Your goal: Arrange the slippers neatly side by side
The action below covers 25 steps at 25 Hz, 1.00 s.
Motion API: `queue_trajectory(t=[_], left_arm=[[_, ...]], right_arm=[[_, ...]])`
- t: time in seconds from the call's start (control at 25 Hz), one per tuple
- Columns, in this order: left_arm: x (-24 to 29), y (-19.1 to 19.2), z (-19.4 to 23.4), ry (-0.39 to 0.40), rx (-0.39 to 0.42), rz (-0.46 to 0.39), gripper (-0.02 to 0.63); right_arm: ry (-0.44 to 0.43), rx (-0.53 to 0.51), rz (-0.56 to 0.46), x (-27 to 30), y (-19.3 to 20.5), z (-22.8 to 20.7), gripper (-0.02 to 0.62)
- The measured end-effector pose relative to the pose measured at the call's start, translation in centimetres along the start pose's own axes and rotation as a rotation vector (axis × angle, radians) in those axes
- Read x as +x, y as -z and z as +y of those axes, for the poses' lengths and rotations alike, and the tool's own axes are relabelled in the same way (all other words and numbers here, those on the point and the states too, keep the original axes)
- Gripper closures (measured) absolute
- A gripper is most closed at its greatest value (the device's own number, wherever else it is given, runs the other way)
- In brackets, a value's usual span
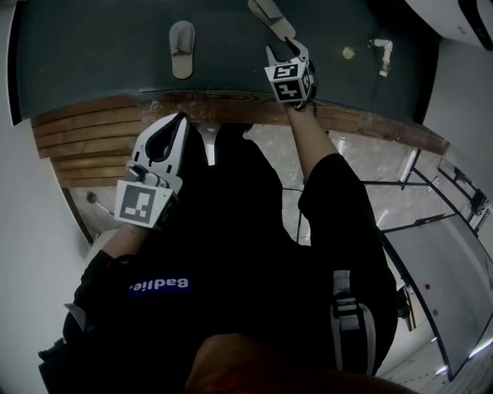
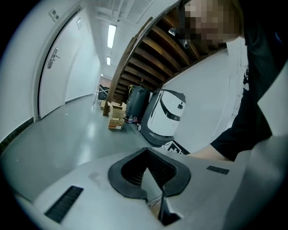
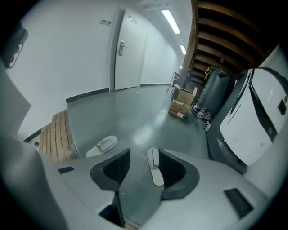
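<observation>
Two pale grey slippers lie on the dark floor. The left slipper (image 1: 182,48) (image 3: 102,146) rests alone, toe pointing away. The right slipper (image 1: 269,12) (image 3: 155,167) lies slanted, just past the tips of my right gripper (image 1: 286,52) (image 3: 146,157). That gripper reaches out over the floor with its jaws wide open; the slipper shows in the gap between them and the pads do not press on it. My left gripper (image 1: 177,121) (image 2: 146,155) is held back near the person's body over the wooden step, tips together, with nothing in it.
A wooden slatted step (image 1: 85,135) (image 3: 55,134) borders the floor on the near side. Small pale objects (image 1: 383,52) lie on the floor at the right. A white door (image 3: 128,54), cardboard boxes (image 3: 182,101) and a white machine (image 2: 167,114) stand farther off under a staircase.
</observation>
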<state>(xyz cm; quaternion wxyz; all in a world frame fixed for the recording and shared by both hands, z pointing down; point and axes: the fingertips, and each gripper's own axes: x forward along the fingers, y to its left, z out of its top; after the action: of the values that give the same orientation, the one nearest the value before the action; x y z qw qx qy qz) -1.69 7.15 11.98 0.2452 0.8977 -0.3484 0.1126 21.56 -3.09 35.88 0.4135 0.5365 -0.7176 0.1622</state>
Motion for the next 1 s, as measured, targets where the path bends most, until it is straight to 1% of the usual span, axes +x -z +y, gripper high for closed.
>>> queue_trajectory(t=[0.16,0.4,0.6,0.76,0.92,1.0], left_arm=[[1.3,2.1,0.2,0.010,0.000,0.039,0.604],[1.6,5.8,3.1,-0.026,-0.021,0.102,0.604],[1.1,9.0,4.8,-0.049,-0.069,0.138,0.604],[1.3,11.2,6.1,-0.057,-0.072,0.166,0.604],[1.3,13.9,8.2,-0.100,-0.102,0.198,0.604],[1.4,14.9,9.1,-0.117,-0.102,0.208,0.604]], right_arm=[[0.001,-0.043,0.055,4.9,2.8,-0.6,0.422],[0.026,-0.030,0.145,11.8,7.0,-1.6,0.422],[0.044,0.005,0.191,16.0,9.6,-2.1,0.422],[0.069,-0.005,0.225,19.3,11.4,-3.3,0.422],[0.069,-0.007,0.266,22.4,13.8,-3.8,0.422],[0.076,-0.014,0.282,23.6,14.8,-4.2,0.422]])
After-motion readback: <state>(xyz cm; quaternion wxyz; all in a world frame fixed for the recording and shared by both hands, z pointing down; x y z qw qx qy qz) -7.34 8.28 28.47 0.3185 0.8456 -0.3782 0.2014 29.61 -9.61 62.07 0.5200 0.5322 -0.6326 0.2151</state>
